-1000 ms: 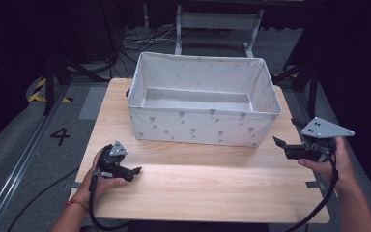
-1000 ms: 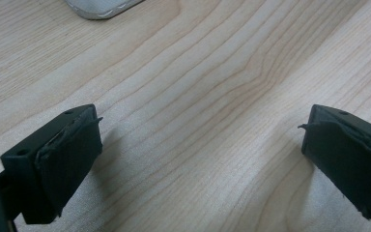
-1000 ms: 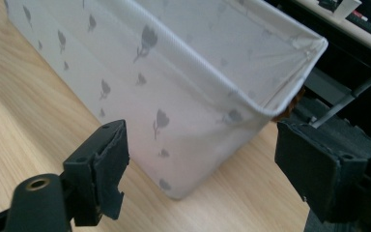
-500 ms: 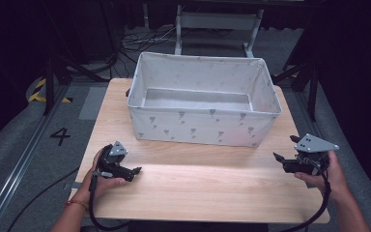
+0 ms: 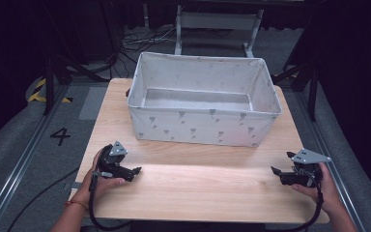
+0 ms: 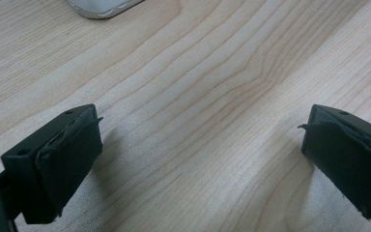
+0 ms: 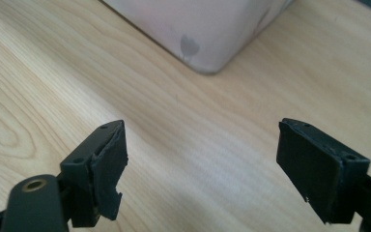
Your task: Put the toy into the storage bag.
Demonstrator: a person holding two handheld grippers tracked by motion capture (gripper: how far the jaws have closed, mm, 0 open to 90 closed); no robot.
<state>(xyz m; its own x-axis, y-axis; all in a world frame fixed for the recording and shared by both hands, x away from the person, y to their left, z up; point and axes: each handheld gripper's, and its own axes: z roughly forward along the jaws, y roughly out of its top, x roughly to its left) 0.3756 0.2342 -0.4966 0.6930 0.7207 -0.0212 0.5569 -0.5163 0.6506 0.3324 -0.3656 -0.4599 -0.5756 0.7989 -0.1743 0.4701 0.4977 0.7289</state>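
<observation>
Dark room all round, with cables on the grey floor and a floor mark [image 5: 60, 136] reading 4 at the left; pale wooden table [image 5: 198, 188] in the middle, grain running across. Set on the far half of it, a white fabric bin [image 5: 203, 99] with small grey motifs, upright, open at the top, nothing seen inside. Held low over the near left part of the tabletop, left gripper [image 5: 134, 171], jaws spread wide, pinching nothing, pointed toward the middle; bare wood between them in the left gripper view [image 6: 198, 145], with a corner of the bin at the upper edge [image 6: 104, 6]. Held over the near right edge, right gripper [image 5: 276, 172], grey plate on top, jaws likewise spread and empty, aimed toward the middle; between them in the right gripper view [image 7: 200, 164], plain wood, and beyond, the bin's near corner [image 7: 198, 34] bearing one grey motif. Both grippers well apart from each other and short of the bin; neither touching it.
</observation>
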